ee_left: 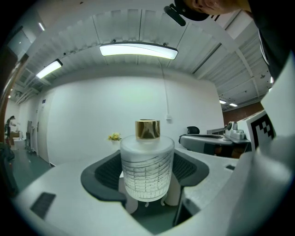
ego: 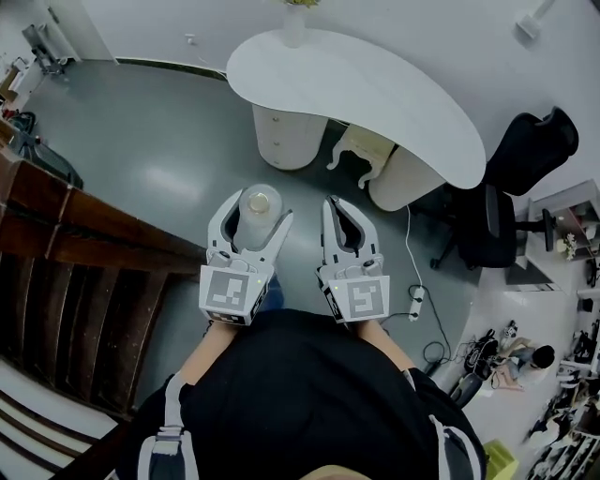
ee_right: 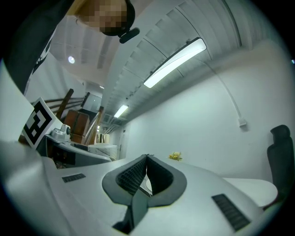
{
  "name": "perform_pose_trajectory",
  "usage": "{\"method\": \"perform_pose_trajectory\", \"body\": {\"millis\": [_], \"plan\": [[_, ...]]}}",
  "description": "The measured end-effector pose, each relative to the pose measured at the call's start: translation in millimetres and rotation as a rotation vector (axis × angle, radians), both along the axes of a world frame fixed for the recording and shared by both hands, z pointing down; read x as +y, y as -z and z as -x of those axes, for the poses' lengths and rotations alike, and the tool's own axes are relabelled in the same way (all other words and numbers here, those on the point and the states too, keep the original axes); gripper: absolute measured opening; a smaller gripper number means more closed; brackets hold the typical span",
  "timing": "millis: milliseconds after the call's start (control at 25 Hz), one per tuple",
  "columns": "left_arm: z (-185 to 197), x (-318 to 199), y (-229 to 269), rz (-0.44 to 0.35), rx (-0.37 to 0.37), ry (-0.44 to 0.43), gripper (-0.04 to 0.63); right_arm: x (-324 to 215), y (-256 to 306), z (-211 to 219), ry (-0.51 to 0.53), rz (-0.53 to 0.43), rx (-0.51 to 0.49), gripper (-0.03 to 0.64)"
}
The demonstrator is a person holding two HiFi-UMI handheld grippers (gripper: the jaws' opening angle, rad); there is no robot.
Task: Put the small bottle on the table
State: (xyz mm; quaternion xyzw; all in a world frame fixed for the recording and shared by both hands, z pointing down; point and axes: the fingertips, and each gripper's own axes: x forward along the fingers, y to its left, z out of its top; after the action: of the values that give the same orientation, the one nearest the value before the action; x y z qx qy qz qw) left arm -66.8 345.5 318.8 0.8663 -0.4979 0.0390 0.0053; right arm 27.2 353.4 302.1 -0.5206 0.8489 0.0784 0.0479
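The left claw (ego: 255, 223) is clamped on the small bottle (ee_left: 147, 170), its dark ribbed pads pressing the frosted body from either side below the shoulder. The bottle stands upright between them with its gold cap (ee_left: 147, 129) up, most likely so that it can go down on its base without being turned. The right claw (ego: 343, 223) has its jaws brought together at the tips with nothing between them. It looks idle, since one claw is enough for so small a load.

Both claws are on the near side of the white kidney-shaped surface (ego: 375, 94), over the grey floor (ego: 141, 159) and not yet above the top. So the bottle is in the air, short of the surface. A vase (ego: 293, 23) with yellow flowers stands at the surface's far edge.

The bottle's base is not seen from the head view. The faint grid of lines on the glass may be print, though I cannot be sure. The person's dark top cuts off both forearms.
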Motion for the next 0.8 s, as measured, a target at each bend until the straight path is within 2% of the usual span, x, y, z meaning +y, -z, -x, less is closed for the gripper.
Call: {"method": "perform_pose_trajectory", "body": {"millis": [440,800], "plan": [[28,-122,-9,0.024,0.005,-0.080,0.330,-115,2,23,-0.094,0.009,0.009,0.021],[35,-171,-14,0.038,0.003,-0.150,0.330,-163,-2,30,-0.165,0.016,0.007,0.021]]}}
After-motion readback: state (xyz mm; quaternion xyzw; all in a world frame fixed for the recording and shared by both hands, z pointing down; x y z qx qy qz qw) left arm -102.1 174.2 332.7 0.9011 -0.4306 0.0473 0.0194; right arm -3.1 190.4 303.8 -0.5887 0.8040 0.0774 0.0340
